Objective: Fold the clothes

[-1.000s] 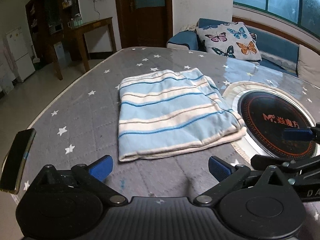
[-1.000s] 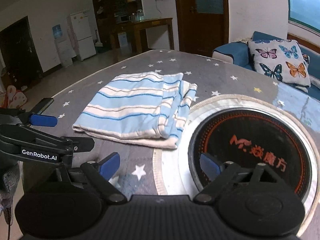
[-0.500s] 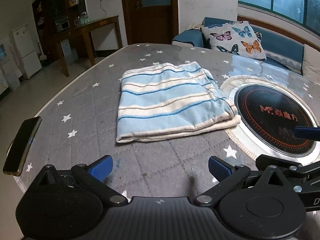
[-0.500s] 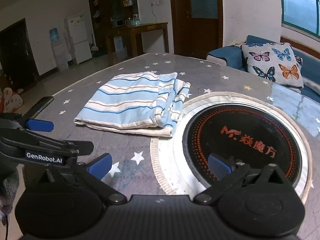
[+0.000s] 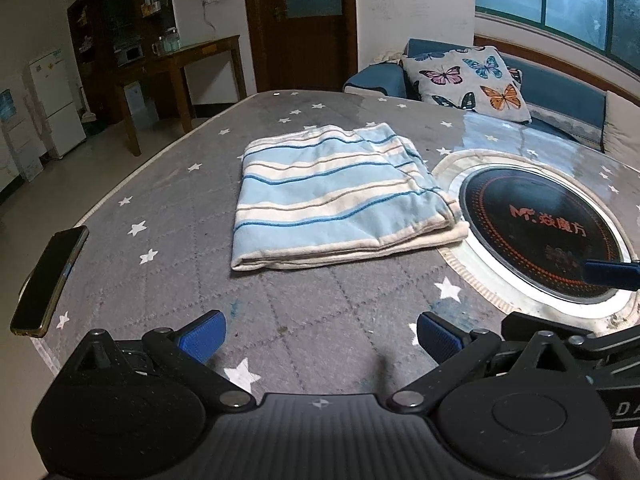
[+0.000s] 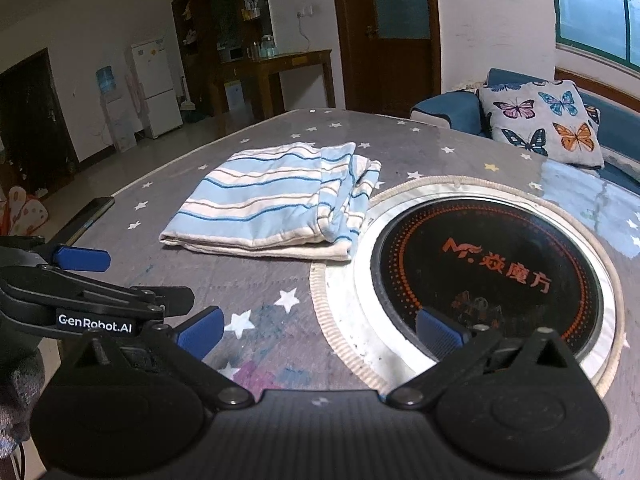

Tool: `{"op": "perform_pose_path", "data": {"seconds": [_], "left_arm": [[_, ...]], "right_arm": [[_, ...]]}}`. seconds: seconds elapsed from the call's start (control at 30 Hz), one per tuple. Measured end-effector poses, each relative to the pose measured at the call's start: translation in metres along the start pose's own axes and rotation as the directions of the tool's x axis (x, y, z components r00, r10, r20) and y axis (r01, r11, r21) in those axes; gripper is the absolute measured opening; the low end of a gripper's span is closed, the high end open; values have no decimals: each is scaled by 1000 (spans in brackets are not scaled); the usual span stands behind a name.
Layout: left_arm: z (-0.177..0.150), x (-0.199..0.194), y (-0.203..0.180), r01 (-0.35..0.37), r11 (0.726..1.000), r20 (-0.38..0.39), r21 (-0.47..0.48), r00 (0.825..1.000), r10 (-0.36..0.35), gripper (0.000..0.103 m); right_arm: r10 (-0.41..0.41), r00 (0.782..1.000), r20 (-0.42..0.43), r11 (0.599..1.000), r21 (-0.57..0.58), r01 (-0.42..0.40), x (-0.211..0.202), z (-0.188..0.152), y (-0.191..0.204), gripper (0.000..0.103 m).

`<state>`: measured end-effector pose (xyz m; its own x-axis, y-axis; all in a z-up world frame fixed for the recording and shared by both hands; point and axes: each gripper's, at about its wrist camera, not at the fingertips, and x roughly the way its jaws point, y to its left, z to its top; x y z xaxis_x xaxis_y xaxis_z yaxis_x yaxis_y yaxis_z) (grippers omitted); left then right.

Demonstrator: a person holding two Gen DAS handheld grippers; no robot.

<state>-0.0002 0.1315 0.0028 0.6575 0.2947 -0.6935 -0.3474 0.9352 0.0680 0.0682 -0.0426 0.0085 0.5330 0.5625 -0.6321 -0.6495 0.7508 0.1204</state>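
Observation:
A folded garment (image 5: 336,200) (image 6: 276,204) with light blue and cream stripes lies flat on the grey star-patterned table (image 5: 168,264) (image 6: 256,280), its right edge touching the rim of the round cooktop. My left gripper (image 5: 320,338) stands open over the table's near part, well short of the garment, with nothing between its blue pads (image 5: 202,338). My right gripper (image 6: 318,330) is open too, over the cooktop's near left rim, also empty. The left gripper's arm (image 6: 92,300) shows at the left of the right wrist view.
A round black induction cooktop (image 5: 536,236) (image 6: 488,276) is set into the table right of the garment. A dark phone (image 5: 50,280) (image 6: 86,214) lies at the table's left edge. A sofa with a butterfly cushion (image 5: 468,78) stands behind the table.
Both grippers have drawn back from the garment toward the table's near edge, so it looks smaller and farther away. The garment has stayed put. The right jaws stand a little wider.

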Motion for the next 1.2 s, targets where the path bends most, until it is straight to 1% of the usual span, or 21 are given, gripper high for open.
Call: {"op": "perform_pose_path", "data": {"seconds": [0.57,1.2], "left_arm": [[-9,-7,-1,0,1000,-9,-5,1000,0,103],[-14,2,2,-9,1000,-31,-14,999,8,103]], "right_arm": [[-16,1000,12,1000,4,16,-10,-8,6,103],[-29,1000,-6,1000,9,29,-4,-10,8,103]]}}
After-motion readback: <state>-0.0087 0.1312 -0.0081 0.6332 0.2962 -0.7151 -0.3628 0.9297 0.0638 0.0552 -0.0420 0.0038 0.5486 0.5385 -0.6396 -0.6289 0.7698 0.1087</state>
